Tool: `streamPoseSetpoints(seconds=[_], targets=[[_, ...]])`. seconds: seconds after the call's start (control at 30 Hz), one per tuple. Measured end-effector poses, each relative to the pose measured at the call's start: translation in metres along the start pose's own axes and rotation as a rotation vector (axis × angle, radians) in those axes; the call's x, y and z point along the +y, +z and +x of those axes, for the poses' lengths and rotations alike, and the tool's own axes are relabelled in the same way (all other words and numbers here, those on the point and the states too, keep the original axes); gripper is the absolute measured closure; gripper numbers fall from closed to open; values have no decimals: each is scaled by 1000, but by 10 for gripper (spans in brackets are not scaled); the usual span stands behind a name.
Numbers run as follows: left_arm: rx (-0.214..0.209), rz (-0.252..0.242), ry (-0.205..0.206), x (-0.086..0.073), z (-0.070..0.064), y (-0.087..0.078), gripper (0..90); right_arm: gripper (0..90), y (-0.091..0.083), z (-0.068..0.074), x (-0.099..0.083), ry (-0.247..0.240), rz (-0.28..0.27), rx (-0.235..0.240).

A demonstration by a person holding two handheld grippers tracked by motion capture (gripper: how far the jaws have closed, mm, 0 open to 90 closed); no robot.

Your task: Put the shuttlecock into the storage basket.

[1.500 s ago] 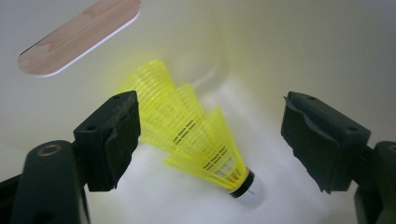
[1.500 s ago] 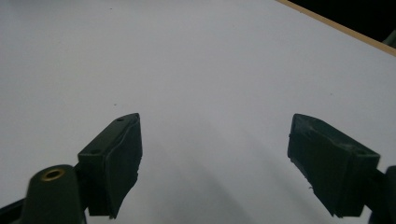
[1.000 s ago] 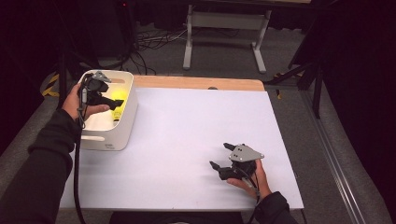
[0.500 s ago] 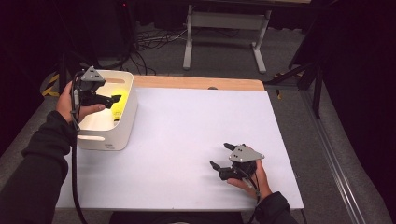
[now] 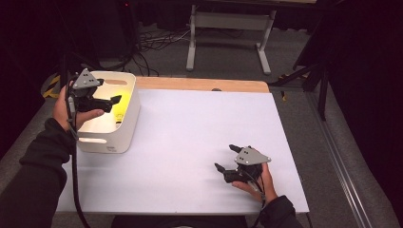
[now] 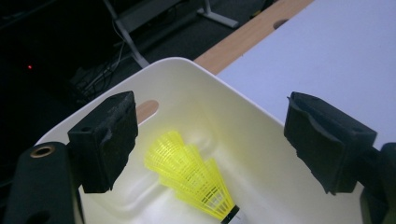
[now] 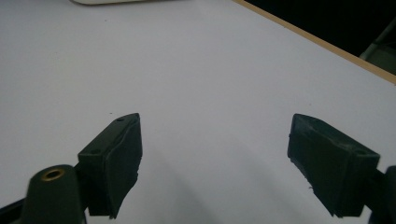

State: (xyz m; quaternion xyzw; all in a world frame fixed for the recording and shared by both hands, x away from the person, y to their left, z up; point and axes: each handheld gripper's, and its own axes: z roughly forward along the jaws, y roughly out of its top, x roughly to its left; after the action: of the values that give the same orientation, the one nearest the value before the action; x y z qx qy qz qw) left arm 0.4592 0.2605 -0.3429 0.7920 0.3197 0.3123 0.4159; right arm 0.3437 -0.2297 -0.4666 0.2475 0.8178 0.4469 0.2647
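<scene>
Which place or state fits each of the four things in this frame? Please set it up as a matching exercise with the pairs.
Things:
1. shuttlecock
2. white bin
3. left gripper
4. right gripper

Places or states:
a. open, low over the bare white table
b. lying inside the bin, yellow skirt
c. open, above the bin's opening
d. standing at the table's left side

Pairs: 1-b, 2-d, 3-c, 4-a

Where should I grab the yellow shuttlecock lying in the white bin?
Probably at the narrow end of the skirt near the cork. The shuttlecock lies on its side on the bin floor, so bring the open left tool straight down from above, jaws either side of it.
</scene>
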Motion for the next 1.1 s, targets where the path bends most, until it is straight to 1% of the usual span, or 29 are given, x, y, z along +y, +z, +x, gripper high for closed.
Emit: streamPoseSetpoints(seconds=[0.03, 0.1, 0.13, 0.2, 0.23, 0.3, 0.37, 0.4, 0.6, 0.63, 0.73, 0.77, 0.83, 0.9, 0.97, 1.1], targets=[[6, -12, -1, 0, -1, -2, 179, 189, 0, 0, 0, 1, -1, -1], [-6, -33, -1, 0, -4, -7, 176, 189, -1, 0, 1, 0, -3, -4], [2, -46, 9, 1, -6, -9, 174, 189, -2, 0, 1, 2, -5, -4], [-5, -62, 16, 1, -10, -13, 174, 189, -2, 0, 1, 1, -8, -4], [0, -75, 19, 0, -12, -14, 174, 188, -3, 0, 1, 1, -10, -4], [-14, -91, 19, 0, -14, -18, 173, 188, -3, -1, 1, 2, -11, -5], [-14, -109, 19, -1, -16, -21, 173, 188, -3, 0, 1, 2, -10, -7], [-20, -120, 9, -2, -17, -22, 173, 188, -3, 0, 1, 1, -9, -7], [-26, -149, 23, -6, -24, -27, 171, 188, -4, 0, 2, 1, -12, -10], [-31, -157, 20, -6, -26, -28, 171, 188, -4, 0, 2, 1, -12, -11], [-32, -168, 35, -7, -30, -29, 167, 188, -5, -1, 2, 2, -16, -11], [-32, -172, 32, -8, -32, -30, 166, 188, -6, -1, 2, 3, -17, -11], [-42, -180, 39, -9, -36, -31, 165, 188, -6, -1, 2, 3, -17, -13], [-35, -187, 47, -10, -39, -33, 161, 188, -6, -1, 2, 4, -20, -13], [-31, -185, 65, -11, -43, -34, 156, 188, -7, -1, 3, 4, -20, -15], [-42, -203, 74, -11, -49, -37, 152, 188, -7, 0, 3, 2, -20, -15]])
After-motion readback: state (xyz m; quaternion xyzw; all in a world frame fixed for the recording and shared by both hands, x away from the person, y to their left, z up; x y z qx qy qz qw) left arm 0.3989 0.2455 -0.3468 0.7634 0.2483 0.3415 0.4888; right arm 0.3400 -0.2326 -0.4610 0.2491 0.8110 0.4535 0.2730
